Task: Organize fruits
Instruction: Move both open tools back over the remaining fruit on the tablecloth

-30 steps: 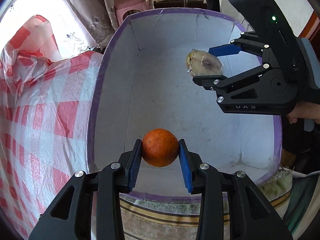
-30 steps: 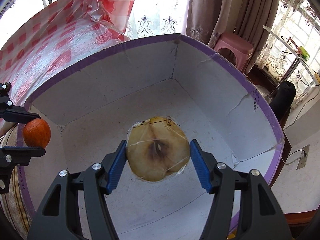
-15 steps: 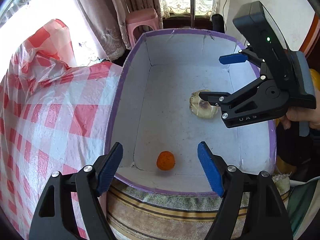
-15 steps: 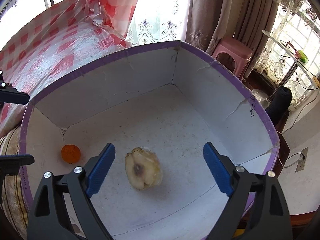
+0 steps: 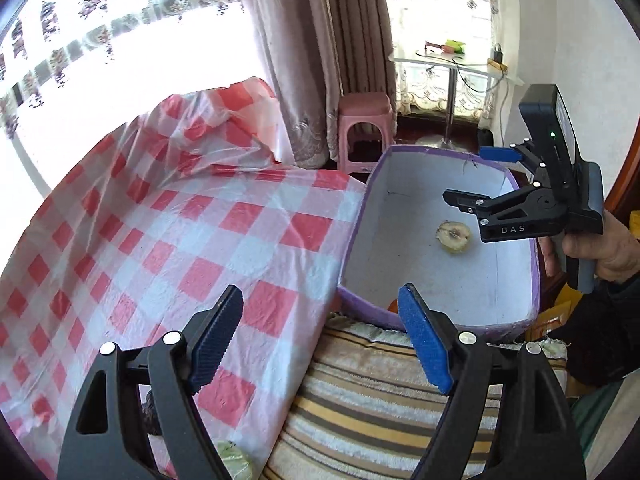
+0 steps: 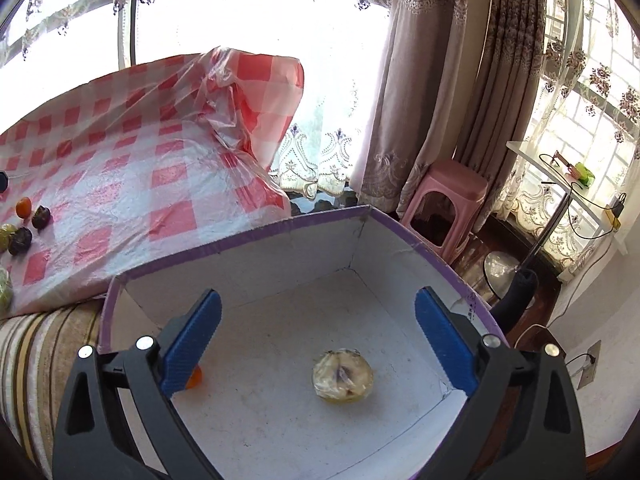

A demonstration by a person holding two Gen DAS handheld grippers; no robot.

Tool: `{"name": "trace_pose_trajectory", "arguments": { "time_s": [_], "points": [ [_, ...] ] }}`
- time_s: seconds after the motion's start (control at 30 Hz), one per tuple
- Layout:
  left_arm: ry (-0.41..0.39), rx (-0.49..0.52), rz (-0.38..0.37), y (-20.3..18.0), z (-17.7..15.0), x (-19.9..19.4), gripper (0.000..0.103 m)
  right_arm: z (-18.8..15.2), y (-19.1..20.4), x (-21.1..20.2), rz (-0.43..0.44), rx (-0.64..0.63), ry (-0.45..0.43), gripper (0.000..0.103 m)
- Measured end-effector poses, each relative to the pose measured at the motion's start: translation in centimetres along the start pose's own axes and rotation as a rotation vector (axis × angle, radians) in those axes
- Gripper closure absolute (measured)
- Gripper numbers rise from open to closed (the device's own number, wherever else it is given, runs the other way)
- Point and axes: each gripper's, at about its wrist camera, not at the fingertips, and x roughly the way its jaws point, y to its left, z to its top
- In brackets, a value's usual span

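A white box with a purple rim [image 5: 362, 216] [image 6: 248, 236] holds a film-wrapped pear half [image 5: 454, 236] [image 6: 343, 374] and a small orange [image 6: 195, 379]. In the left wrist view the orange [image 5: 392, 305] only peeks out beside a finger. My left gripper [image 5: 320, 318] hangs over the box's near corner and the checked cloth, its jaws opening with nothing between them. My right gripper [image 6: 318, 300] [image 5: 468, 176] hovers above the box over the pear half, its jaws also opening and empty.
The red-checked plastic cloth [image 5: 160, 240] carries loose fruit: a small orange [image 6: 23, 206], two dark fruits [image 6: 41, 216] and a green one [image 5: 232, 456]. A striped towel [image 5: 380, 392] lies under the box. A pink stool [image 6: 444, 196] and a small table [image 5: 452, 60] stand behind.
Both grippers let go of their fruit and rose. The orange and the pear half now lie on the box floor. The left gripper also swung back and left towards the cloth.
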Motion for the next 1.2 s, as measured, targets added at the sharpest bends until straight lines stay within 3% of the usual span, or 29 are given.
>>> {"name": "trace_pose_trajectory", "arguments": {
  "time_s": [0.07,0.2,0.67,0.9,1.2],
  "points": [
    [-0.019,-0.048,0.044,1.6,-1.2,-1.5,0.026,0.4,1.1,-0.7,0.017,-0.004,-0.03,0.005],
    [-0.056,-0.159,0.123,4.2,-4.6,-4.7,0.026,1.0,4.0,-1.1,0.146,-0.014,-0.023,0.005],
    [-0.162,-0.565,0.296,10.3,-18.7,-11.3,0.025,-0.4,17.8,-1.9,0.408,-0.247,-0.005,0.005],
    [-0.151,-0.677,0.364,11.6,-23.6,-12.3,0.026,-1.0,21.5,-1.4,0.471,-0.281,0.016,0.005],
    [-0.146,-0.819,0.357,13.2,-27.0,-11.9,0.028,-1.0,24.6,-1.2,0.494,-0.342,0.012,0.005]
  ]
}}
